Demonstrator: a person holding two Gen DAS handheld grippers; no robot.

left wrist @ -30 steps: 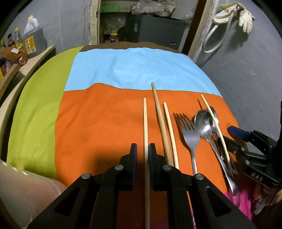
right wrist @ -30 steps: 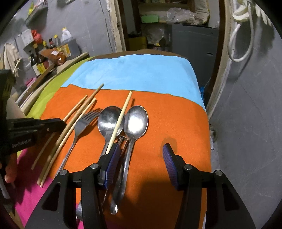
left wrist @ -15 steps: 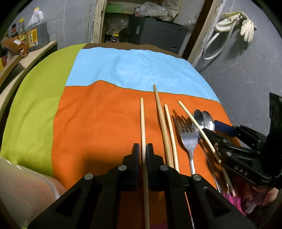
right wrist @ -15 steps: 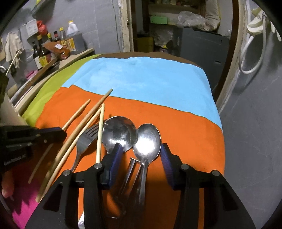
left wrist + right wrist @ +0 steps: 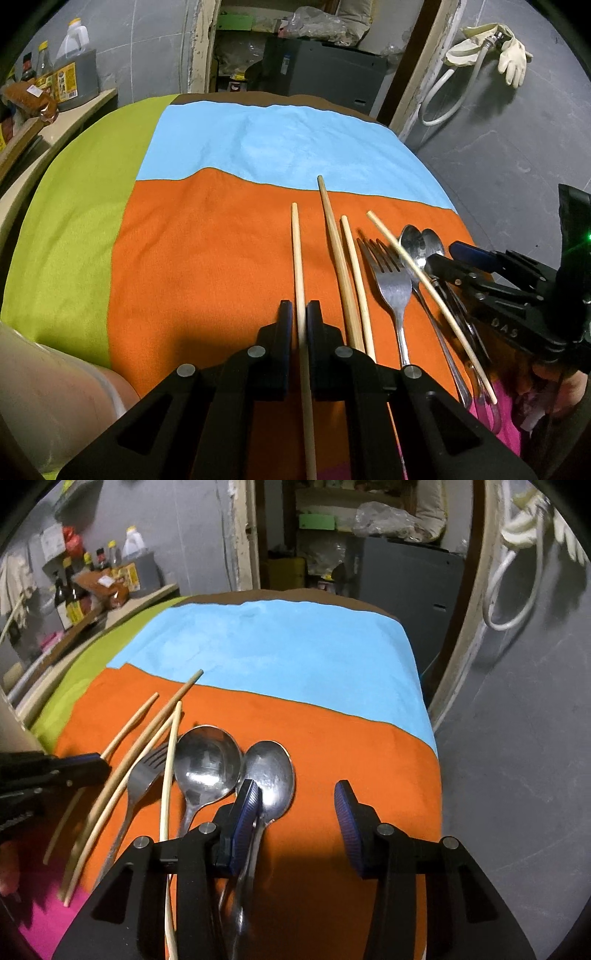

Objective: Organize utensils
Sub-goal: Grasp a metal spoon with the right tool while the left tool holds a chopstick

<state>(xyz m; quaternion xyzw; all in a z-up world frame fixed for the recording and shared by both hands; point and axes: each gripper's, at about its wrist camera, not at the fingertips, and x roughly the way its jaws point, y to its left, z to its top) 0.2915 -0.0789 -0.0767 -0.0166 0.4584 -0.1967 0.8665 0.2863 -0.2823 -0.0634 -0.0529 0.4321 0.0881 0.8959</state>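
Observation:
My left gripper (image 5: 299,314) is shut on a pale wooden chopstick (image 5: 298,258) that points away over the orange cloth. Right of it lie two more chopsticks (image 5: 338,251), a fork (image 5: 391,273), a thin chopstick (image 5: 424,280) lying slantwise, and two spoons (image 5: 417,240). My right gripper (image 5: 295,812) is open; its left finger (image 5: 245,805) rests against the smaller spoon (image 5: 273,771), beside the larger spoon (image 5: 205,757). The thin chopstick (image 5: 168,775) passes left of that finger, over the fork (image 5: 142,771). The left gripper's tip (image 5: 74,766) shows at the left edge.
The table carries a cloth of orange (image 5: 203,240), blue (image 5: 277,140), green (image 5: 74,192) and pink (image 5: 40,923) patches. A shelf with bottles (image 5: 74,590) runs along the left. A grey wall and hose (image 5: 509,590) stand right of the table edge.
My right gripper has swung right: the thin chopstick that crossed the spoons now lies left of them over the fork, outside the fingers. The left gripper has closed on its chopstick.

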